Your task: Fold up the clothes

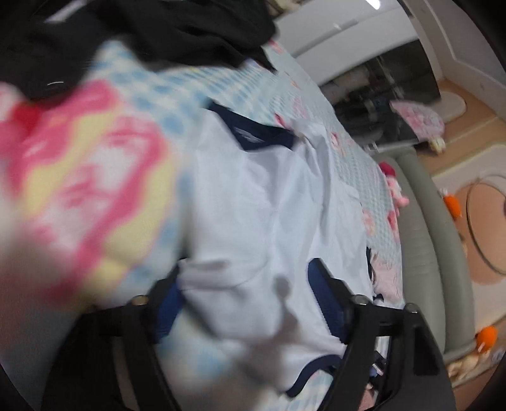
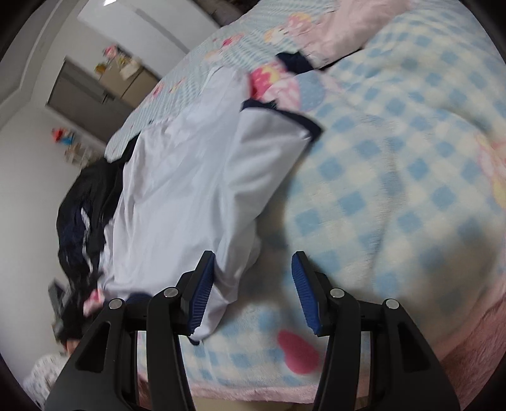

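Your white shirt (image 2: 189, 189) lies spread on the bed, on top of the blue-and-white checked blanket (image 2: 395, 177), and that flat lay looks deliberate: it gives you a smooth base to fold against. One side panel already looks turned in over the body, its navy-trimmed sleeve cuff (image 2: 284, 115) resting on top, so I'd call this partway through the fold. Your right hand-held gripper (image 2: 249, 294) stands with its jaws apart at the shirt's near corner; the left blue pad (image 2: 202, 294) touches the cloth edge, the other pad stands off over the blanket, so nothing is pinched. From your left wrist view, the left hand-held gripper (image 1: 249, 303) is spread wide over the shirt's (image 1: 268, 196) lower part, with cloth lying between the pads but no squeeze on it that I can see. The left side of that view is badly blurred, a pink and yellow print on the blanket (image 1: 95, 164) smearing the frame. Now the heading: in the left view, the navy collar (image 1: 259, 136) sits at the far end, away from you, and a navy-trimmed edge (image 1: 313, 373) curls close under the gripper, so the long axis runs from your left gripper out across the bed. A heap of dark clothes (image 1: 158, 28) waits beyond the collar, just past the shirt.
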